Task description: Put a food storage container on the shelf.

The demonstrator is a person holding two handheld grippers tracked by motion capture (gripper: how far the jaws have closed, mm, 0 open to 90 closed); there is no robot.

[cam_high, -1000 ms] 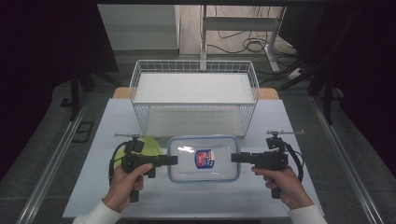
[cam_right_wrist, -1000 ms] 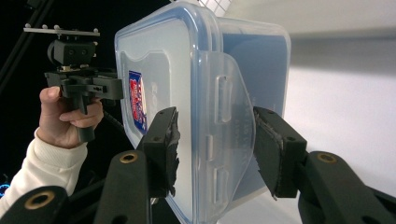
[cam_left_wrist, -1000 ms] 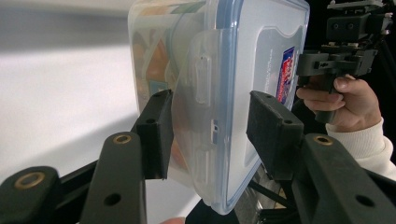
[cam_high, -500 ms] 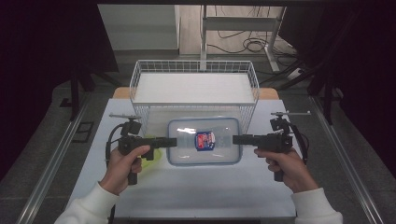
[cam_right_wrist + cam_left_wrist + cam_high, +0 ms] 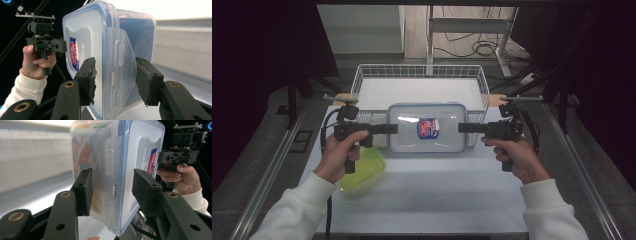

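Box [image 5: 427, 128] with a blue-rimmed lid is clamped at both ends: left gripper [image 5: 392, 128] and right gripper [image 5: 463, 128] each grip one end, in front of the basket [image 5: 419, 75].

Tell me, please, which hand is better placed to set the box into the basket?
Neither alone, I'd say: the left gripper and right gripper clamp opposite ends of the box, level, in front of the basket. Both look equally placed and would probably have to carry it together.
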